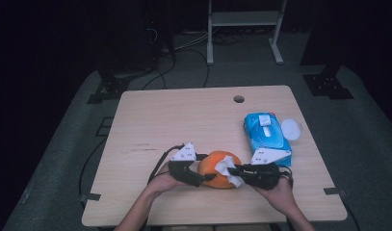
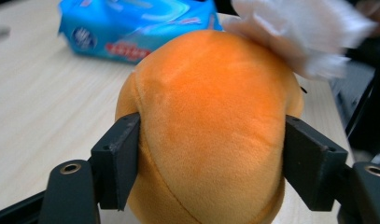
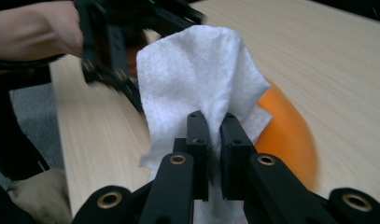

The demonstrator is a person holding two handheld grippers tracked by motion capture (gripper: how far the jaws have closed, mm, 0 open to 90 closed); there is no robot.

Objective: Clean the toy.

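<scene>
An orange plush toy (image 1: 214,168) lies on the wooden table (image 1: 174,115) near its front edge. My left gripper (image 1: 205,177) comes in from the left and is shut on the toy, its two black jaws pressing into the plush sides (image 2: 211,126). My right gripper (image 1: 234,169) comes in from the right, shut on a white wipe (image 3: 197,74). The wipe (image 1: 227,166) rests against the top right of the toy (image 3: 290,130). In the left gripper view the wipe (image 2: 309,32) drapes over the toy's far upper edge.
A blue pack of wipes (image 1: 267,134) lies at the right of the table, just behind my right hand, with a round white lid (image 1: 291,129) beside it. A cable hole (image 1: 239,99) sits near the far edge. Bare wood stretches across the left and middle.
</scene>
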